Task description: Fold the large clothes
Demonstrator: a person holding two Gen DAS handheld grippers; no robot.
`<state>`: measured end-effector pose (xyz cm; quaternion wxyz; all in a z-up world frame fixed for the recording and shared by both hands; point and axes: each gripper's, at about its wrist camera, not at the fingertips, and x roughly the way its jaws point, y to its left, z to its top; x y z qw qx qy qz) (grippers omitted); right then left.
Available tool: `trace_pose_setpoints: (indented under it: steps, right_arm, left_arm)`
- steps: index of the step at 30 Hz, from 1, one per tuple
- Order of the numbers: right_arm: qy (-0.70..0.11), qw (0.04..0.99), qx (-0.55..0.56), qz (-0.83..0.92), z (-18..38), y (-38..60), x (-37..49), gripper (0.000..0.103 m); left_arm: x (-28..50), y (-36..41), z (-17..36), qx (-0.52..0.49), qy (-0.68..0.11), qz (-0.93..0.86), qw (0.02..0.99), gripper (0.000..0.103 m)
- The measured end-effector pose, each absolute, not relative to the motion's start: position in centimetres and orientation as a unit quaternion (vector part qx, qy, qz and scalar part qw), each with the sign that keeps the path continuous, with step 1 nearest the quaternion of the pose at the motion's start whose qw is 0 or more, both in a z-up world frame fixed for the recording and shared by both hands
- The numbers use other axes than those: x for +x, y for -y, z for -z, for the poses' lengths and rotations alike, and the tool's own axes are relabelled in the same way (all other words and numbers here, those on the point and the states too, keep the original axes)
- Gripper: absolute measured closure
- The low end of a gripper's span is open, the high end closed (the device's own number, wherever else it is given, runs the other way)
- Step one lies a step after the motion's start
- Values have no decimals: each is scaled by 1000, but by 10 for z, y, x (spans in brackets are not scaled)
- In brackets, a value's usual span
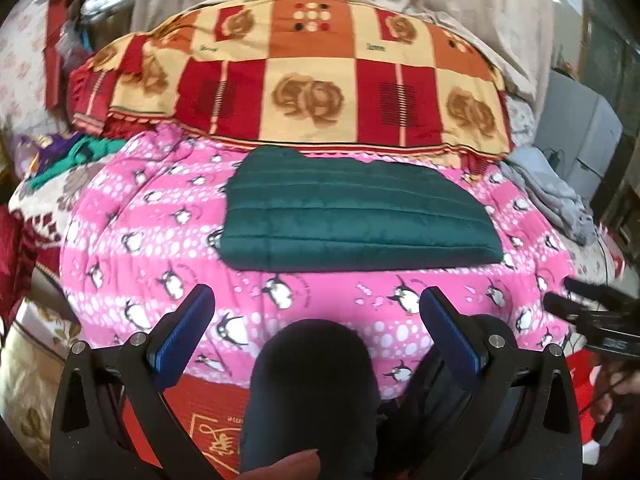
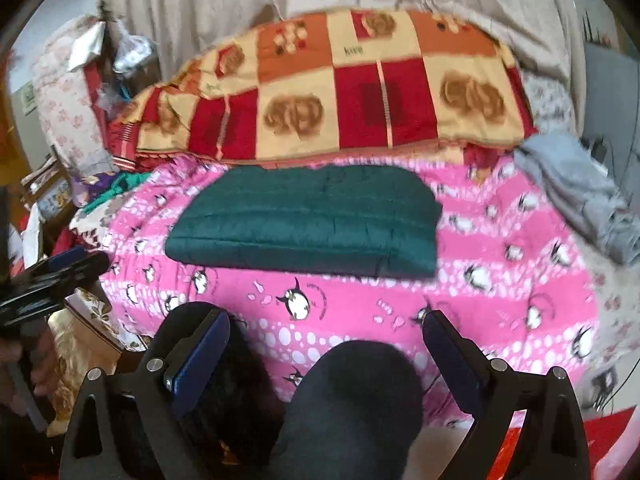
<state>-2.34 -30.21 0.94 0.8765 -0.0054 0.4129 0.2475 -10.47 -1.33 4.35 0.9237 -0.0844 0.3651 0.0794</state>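
left gripper [image 1: 316, 312] wide open, nothing in it, hanging off near edge of bed. right gripper [image 2: 326, 330] same deal, jaws spread, empty. dark knee-ish blob low between fingers in both views, can't tell what. next out: pink penguin blanket [image 1: 160, 248] covering bed. on it, green quilted jacket [image 1: 352, 216] already a flat rectangle, mid-bed. guessing puffy, light, soft, slick shell, so pinch stitched hem at near corners, both layers. behind: checked red-orange quilt [image 1: 304, 80], grey clothes [image 2: 580, 196] far right.
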Motion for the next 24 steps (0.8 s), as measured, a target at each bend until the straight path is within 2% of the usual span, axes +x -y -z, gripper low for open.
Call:
trace_pose_setpoints:
  steps: [3,9,17,24]
  right_arm:
    - [-453,852,14,-263,8,284,-3,17]
    - [-451,837,55,-305,10,266,1,17]
    - [-447,834,-16,-322,13,247,-11,17]
    - [-448,829,-33,-334,15,239,-13,17]
  left_arm:
    - [-107,-3,-37,-101,-370,-94,919,0]
    - [-105,-16,-25,-115,-382,-106,911,0]
    - [-101,-7,-17,-113,-393,-94,908,1]
    - [-101,-11,-17,-119,-393,-96,907,1]
